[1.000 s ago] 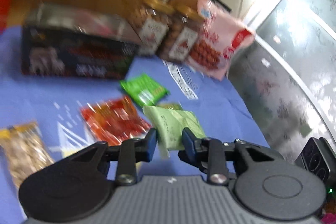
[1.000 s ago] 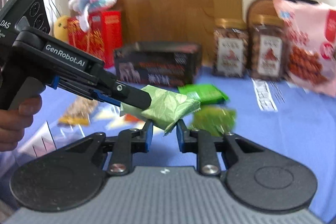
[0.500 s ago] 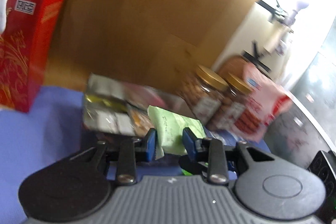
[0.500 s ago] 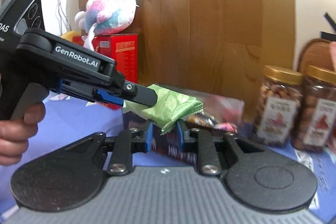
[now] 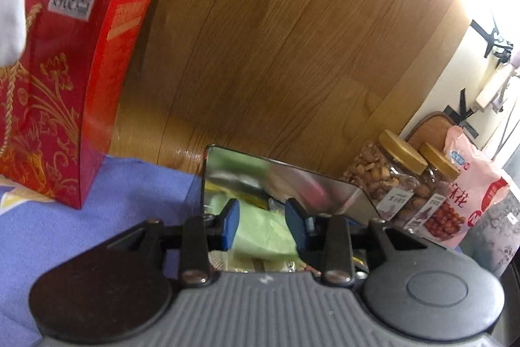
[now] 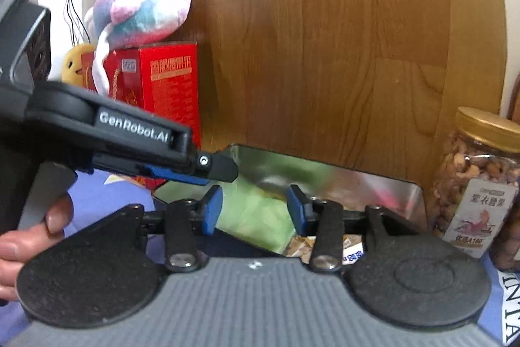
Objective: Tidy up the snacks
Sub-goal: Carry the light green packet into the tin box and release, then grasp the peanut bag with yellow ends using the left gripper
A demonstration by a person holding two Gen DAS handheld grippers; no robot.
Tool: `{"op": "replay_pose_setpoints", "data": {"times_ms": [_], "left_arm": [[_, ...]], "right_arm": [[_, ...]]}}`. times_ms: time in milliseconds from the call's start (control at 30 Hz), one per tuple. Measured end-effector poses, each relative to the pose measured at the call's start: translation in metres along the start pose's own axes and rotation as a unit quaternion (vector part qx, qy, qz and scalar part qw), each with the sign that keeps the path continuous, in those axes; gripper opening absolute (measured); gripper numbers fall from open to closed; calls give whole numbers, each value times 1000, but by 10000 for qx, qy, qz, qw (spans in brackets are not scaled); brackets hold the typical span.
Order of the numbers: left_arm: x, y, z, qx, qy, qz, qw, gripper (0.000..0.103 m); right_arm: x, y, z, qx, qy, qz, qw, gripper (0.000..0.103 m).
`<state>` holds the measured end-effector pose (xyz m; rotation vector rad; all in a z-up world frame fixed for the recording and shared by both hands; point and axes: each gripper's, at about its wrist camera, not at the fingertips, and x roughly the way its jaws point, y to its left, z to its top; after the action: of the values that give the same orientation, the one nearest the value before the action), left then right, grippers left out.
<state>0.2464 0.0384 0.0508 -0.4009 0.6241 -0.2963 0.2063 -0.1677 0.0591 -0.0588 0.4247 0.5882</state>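
A light green snack packet [image 5: 264, 231] lies inside the open box with shiny silver walls [image 5: 325, 187]. My left gripper [image 5: 264, 223] is open over the box, its blue pads either side of the packet and apart from it. In the right wrist view the same packet [image 6: 256, 213] lies in the box [image 6: 373, 187]. My right gripper [image 6: 255, 210] is open in front of the box and holds nothing. The left gripper's finger [image 6: 214, 166] reaches over the box's left edge. Small wrapped snacks [image 6: 305, 246] lie in the box.
A red gift box [image 5: 61, 86] with a plush toy [image 6: 146, 2] on top stands at the left. Two nut jars [image 5: 386, 181] and a pink snack bag [image 5: 471, 187] stand at the right. A wooden panel [image 5: 276, 38] is behind. The cloth [image 5: 97, 217] is blue.
Both grippers moved up and forward to the box. The left gripper opened and the green packet dropped from it into the box. The right gripper opened wider.
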Motion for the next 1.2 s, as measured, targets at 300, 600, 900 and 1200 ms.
{"op": "replay_pose_setpoints", "data": {"times_ms": [300,600,900,1200], "left_arm": [[-67,9,-49,314,165,-211,9991,43],[-67,26,-109,15,948,-56,9955,40],[-93,26,-138,-407,1016,-377,9933,38],[-125,24,-138,-690,669,-649,9932,40]], "right_arm": [[-74,11,-55,706,647,1418,9852,48],[-86,98,-92,-311,1009,1275,9862,76],[-102,73,-102,-551,797,-278,9949,74],[-124,56,-107,158,725,131,9972,60]]}}
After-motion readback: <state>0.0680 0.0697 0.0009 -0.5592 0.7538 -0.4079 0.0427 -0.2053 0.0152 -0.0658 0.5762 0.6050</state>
